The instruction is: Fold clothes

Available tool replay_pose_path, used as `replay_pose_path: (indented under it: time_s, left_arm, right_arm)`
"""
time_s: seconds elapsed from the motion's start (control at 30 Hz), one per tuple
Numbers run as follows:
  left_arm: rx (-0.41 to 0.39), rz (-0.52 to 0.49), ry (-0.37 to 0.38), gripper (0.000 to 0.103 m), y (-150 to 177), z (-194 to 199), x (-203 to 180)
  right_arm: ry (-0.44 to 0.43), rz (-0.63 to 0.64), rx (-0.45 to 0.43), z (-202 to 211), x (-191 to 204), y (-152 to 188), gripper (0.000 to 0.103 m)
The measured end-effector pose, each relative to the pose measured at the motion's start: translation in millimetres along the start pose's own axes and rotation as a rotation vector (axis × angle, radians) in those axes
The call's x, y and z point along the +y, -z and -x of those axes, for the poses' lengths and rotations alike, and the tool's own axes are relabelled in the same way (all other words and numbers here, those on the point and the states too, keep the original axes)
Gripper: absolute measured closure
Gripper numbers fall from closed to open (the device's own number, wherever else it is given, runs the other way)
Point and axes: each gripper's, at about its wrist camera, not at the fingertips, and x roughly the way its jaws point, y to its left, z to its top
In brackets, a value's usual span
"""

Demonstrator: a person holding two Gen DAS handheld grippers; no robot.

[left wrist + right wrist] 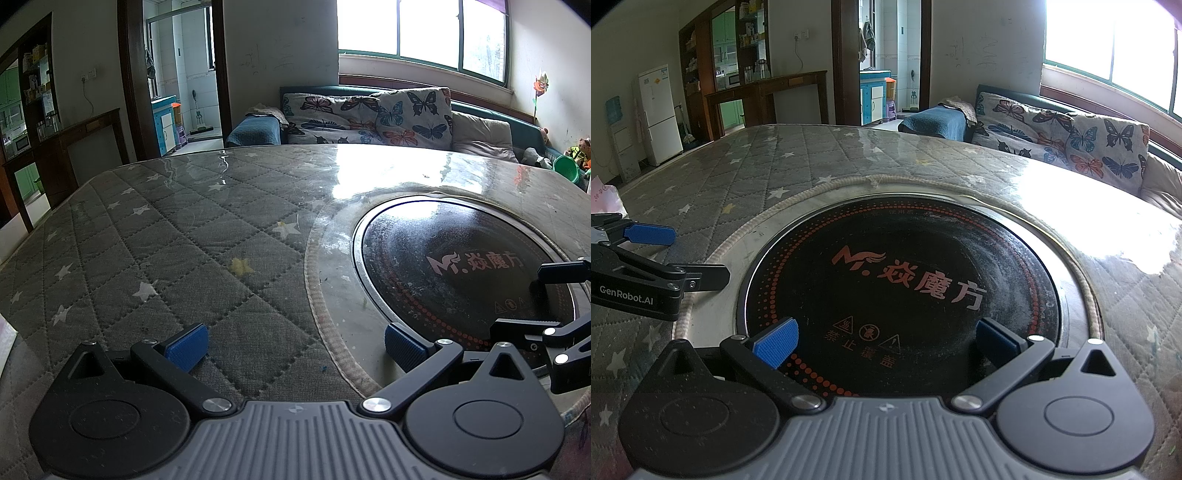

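Note:
No garment shows in either view. My left gripper (295,347) hovers low over a table (184,229) covered in grey quilted star cloth under clear plastic; its blue pads (186,347) stand wide apart with nothing between them. My right gripper (886,343) is open and empty too, over a round black induction cooker (905,288) set into the table. In the left wrist view the right gripper (543,295) juts in from the right above the cooker (461,266). The left gripper (679,254) appears at the left edge of the right wrist view, open.
A sofa with butterfly cushions (369,114) runs behind the table under a bright window. A dark wooden cabinet (768,96) and a white fridge (659,114) stand at the far left. A green basin (567,168) sits at the far right.

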Motion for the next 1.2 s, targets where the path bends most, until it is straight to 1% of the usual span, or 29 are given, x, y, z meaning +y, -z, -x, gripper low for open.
replay_pose_path:
  time_s: [1.2]
  left_arm:
    - [0.000, 0.000, 0.000, 0.000, 0.0, 0.0, -0.3]
  right_arm:
    - [0.000, 0.000, 0.000, -0.1, 0.2, 0.0, 0.000]
